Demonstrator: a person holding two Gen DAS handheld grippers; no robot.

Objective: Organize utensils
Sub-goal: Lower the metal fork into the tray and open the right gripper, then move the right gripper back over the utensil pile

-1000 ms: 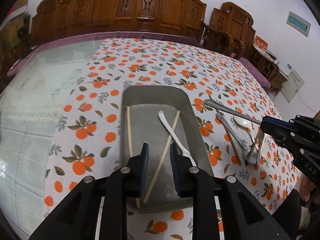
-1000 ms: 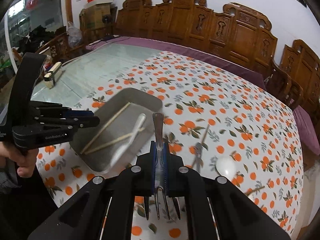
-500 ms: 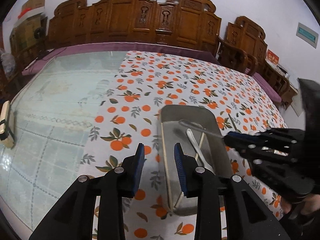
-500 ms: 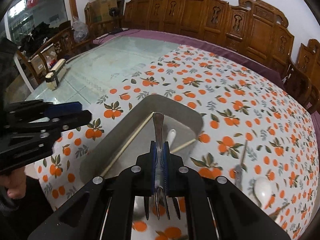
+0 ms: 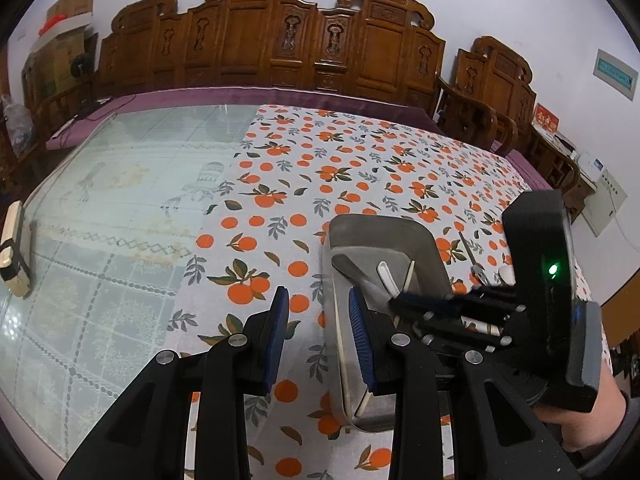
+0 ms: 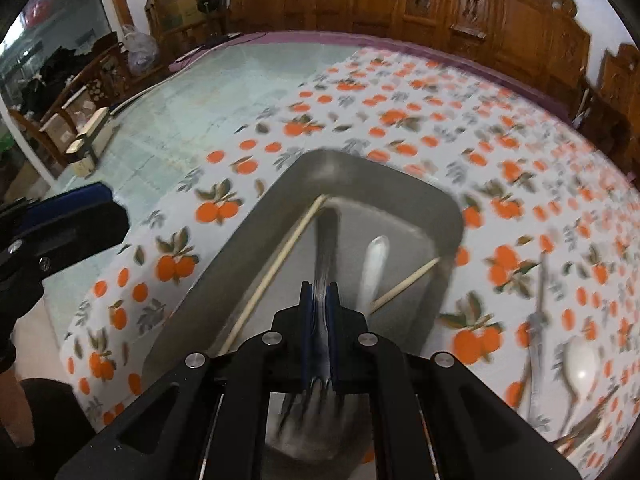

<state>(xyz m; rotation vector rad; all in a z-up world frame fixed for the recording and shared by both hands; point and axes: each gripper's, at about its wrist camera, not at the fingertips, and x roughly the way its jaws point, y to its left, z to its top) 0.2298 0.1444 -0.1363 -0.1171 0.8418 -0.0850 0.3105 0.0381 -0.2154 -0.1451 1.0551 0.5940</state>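
I am holding a metal fork (image 6: 325, 276) over the steel tray (image 6: 372, 176) on the worktop (image 5: 132, 216), my right gripper (image 6: 319, 364) clamping its neck between the fingers (image 6: 306, 332), which are closed tight on it. The fork's long axis is running along the gripper's own line: handle pointing forward and down toward the tray's far wall, tines trailing back beneath the wrist. From the left wrist view the handle (image 5: 356, 272) is showing above the tray floor, though I cannot tell whether its tip is touching.

My left gripper (image 5: 316, 332) is hanging beside the tray's left rim, fingers parted and gripping nothing.

Already lying in the tray are two chopsticks (image 6: 276, 268) and a white spoon (image 6: 374, 268). The risk, as I am judging it, is that the fork's handle is heading for the spoon and the crossed chopstick (image 6: 404, 286); letting go from a tilt could make it skid, knock them askew or clatter against the wall. The right wrist view is blurring, so lining up is harder. My two grippers are also crowding the same corner and could collide. More utensils (image 6: 536, 320), among them another spoon (image 6: 582, 364), are waiting on the orange-print cloth (image 5: 320, 168) to the right.
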